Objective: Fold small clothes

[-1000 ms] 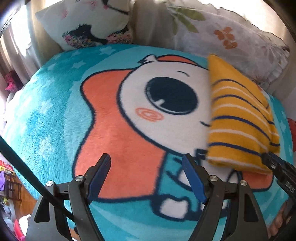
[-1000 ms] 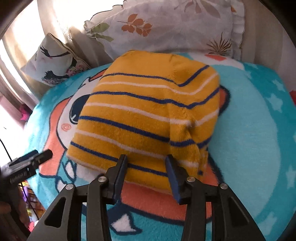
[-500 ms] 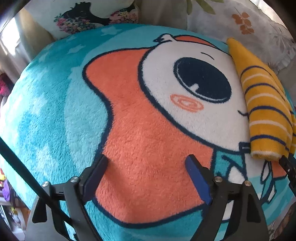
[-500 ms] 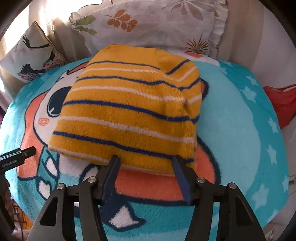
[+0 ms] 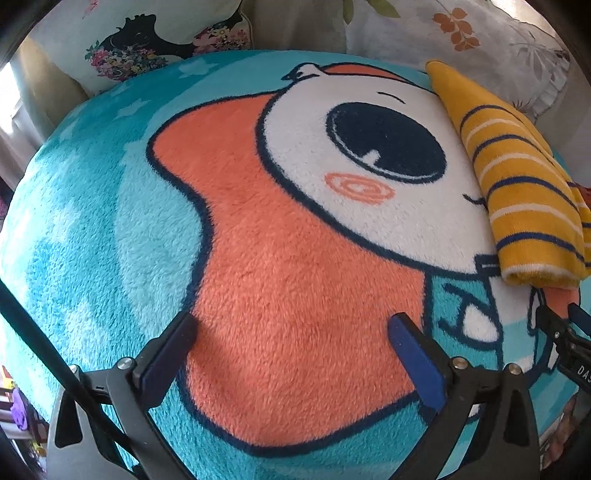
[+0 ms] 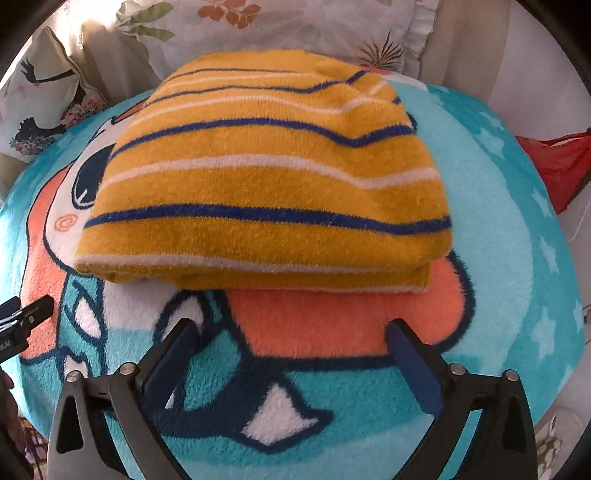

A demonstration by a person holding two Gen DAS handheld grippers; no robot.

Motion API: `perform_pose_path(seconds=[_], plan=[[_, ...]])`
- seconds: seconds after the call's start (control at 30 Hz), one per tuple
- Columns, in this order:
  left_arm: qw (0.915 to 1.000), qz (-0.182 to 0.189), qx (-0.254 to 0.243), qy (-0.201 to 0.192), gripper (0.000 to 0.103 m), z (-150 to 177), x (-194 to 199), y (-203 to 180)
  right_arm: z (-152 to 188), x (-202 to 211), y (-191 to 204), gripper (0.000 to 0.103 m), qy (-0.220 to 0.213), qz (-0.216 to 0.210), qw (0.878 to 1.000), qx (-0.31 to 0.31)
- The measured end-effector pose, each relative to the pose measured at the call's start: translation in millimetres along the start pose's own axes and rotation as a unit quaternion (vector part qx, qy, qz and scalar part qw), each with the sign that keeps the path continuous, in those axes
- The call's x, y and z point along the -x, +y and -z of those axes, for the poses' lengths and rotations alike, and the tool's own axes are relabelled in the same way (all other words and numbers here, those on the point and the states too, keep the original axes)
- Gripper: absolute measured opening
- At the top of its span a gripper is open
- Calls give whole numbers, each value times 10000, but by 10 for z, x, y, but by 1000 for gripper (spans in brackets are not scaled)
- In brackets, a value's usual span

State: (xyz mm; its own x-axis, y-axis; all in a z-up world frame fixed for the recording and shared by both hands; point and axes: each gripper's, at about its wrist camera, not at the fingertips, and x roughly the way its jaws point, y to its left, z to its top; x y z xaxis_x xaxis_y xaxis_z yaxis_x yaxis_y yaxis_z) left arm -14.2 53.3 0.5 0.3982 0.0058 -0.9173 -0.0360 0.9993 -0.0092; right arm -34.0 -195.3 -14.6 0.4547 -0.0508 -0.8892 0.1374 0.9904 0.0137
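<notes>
A folded yellow garment [image 6: 266, 184] with blue and white stripes lies flat on the cartoon fleece blanket [image 6: 498, 221], just beyond my right gripper [image 6: 291, 332]. That gripper's jaws are opening, wide apart over the blanket, with nothing between them. In the left wrist view the same yellow garment [image 5: 524, 195] sits at the right edge. My left gripper [image 5: 291, 325] hovers over the orange patch of the blanket [image 5: 92, 221], well left of the garment, its jaws opening and empty. The tip of the right gripper [image 5: 565, 332] shows at that view's right edge.
A floral white pillow [image 6: 295, 26] and a bird-print cushion [image 6: 40, 107] lean at the back of the bed. A red cloth [image 6: 557, 162] lies off the blanket's right side. The left gripper's tip [image 6: 22, 317] pokes in at the left edge of the right wrist view.
Both grippers opened wider. The right one let go of the garment's near edge and drew back, so the fold now lies free. The left one shifted left and lower over the blanket.
</notes>
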Motion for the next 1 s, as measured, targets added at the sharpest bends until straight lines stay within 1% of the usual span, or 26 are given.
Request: perform_pose_path(seconds=[0.1,0.27,0.4,0.47,0.57,0.63,0.73,0.8,0.93,1.0], plan=[[10000,21,-38,-28,103,35,30,2,42,18,17,103,-49,67,9999,-76],[9999,57,-114,26,103,69,50,4,86,37,30,103,0,159,9996,-214],[9999,58,-100,2,103,92,66,5,98,4,46,103,-37,227,9996,-149],[9999,72,-73,34,103,92,69,16,103,8,69,103,46,264,9996,-129],[9999,74,-76,34,103,93,73,28,53,-15,55,103,291,200,9992,-186],[9999,76,-92,16,103,90,70,48,62,-10,46,103,251,157,9994,-196],[9999,80,-98,-14,103,99,76,53,117,13,28,103,-5,143,9995,-278],[9999,79,-101,-32,103,102,78,51,152,28,42,103,-99,141,9995,-256],[9999,74,-97,-44,103,104,77,44,130,53,-4,103,140,-50,9994,-311],[9999,79,-105,-45,103,101,76,46,162,129,-12,95,219,-169,9990,-355]])
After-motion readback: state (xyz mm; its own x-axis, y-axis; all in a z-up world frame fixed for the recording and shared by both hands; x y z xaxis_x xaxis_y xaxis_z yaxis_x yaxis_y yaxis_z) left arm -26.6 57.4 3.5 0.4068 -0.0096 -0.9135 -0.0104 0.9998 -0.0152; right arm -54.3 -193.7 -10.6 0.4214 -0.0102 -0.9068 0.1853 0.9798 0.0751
